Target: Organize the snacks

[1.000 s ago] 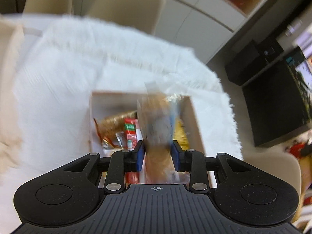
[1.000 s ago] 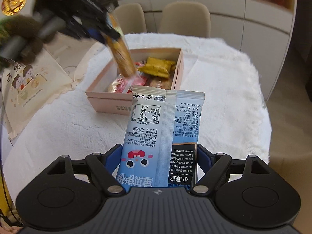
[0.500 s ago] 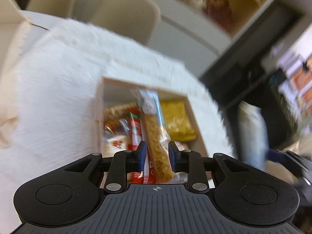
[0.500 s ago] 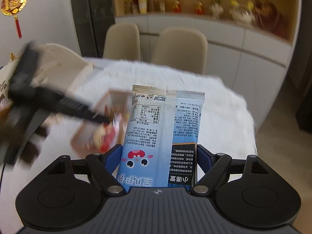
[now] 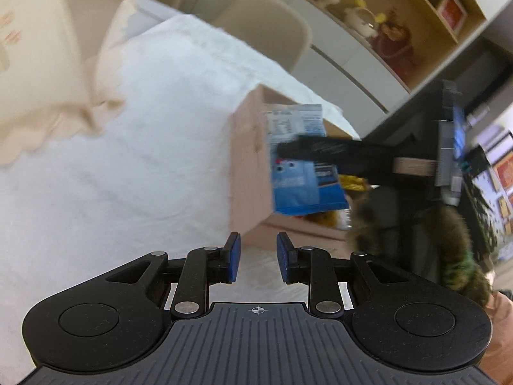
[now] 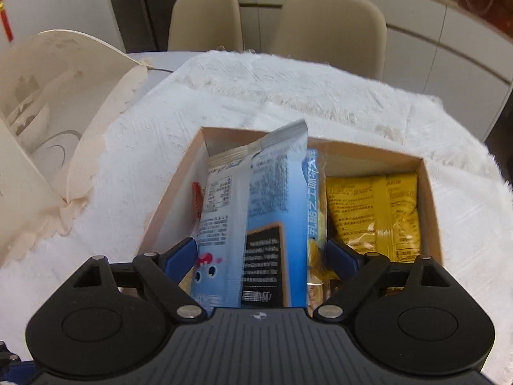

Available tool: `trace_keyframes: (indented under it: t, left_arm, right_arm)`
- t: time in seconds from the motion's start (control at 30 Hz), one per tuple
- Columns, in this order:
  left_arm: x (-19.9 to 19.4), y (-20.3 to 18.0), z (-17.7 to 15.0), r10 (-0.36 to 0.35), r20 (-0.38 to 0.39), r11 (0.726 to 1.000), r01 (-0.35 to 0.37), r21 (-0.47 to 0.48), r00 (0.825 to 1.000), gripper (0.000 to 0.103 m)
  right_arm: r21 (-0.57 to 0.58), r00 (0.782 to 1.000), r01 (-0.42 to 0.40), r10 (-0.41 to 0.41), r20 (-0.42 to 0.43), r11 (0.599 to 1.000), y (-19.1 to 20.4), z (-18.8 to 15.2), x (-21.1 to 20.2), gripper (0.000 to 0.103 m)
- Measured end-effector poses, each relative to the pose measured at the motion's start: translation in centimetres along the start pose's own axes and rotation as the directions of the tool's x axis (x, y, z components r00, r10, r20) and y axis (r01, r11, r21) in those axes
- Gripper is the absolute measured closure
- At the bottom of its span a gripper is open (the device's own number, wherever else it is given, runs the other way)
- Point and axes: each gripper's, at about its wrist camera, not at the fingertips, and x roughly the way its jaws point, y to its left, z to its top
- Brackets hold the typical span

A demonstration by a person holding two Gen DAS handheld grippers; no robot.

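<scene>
A pink cardboard box (image 6: 429, 199) stands on the white tablecloth and holds snack packets, among them a yellow packet (image 6: 375, 205). My right gripper (image 6: 261, 253) is shut on a blue snack packet (image 6: 256, 211) and holds it over the box's left half. In the left wrist view the same blue packet (image 5: 298, 176) hangs above the box (image 5: 247, 166), held by the right gripper (image 5: 320, 150). My left gripper (image 5: 255, 260) is empty, with a small gap between its blue pads, low over the cloth beside the box's near corner.
A cream paper bag (image 6: 38, 128) with printed bowls lies at the left on the tablecloth (image 6: 288, 89). Two beige chairs (image 6: 330, 29) stand behind the table. White cabinets and a shelf with ornaments (image 5: 368, 22) are beyond.
My left gripper let go of its snack bar into the box and drew back to the left. My right gripper carried the blue packet forward over the box.
</scene>
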Motion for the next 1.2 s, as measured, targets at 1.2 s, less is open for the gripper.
trace_keyframes:
  t: [1.2]
  left_arm:
    - [-0.9,-5.5,-18.4,0.272,0.328,0.848,-0.386,0.364,0.905,0.075]
  right_arm:
    - [0.053,0.967,0.140,-0.148,0.207,0.989,-1.4,-23.9,-9.3,0.000]
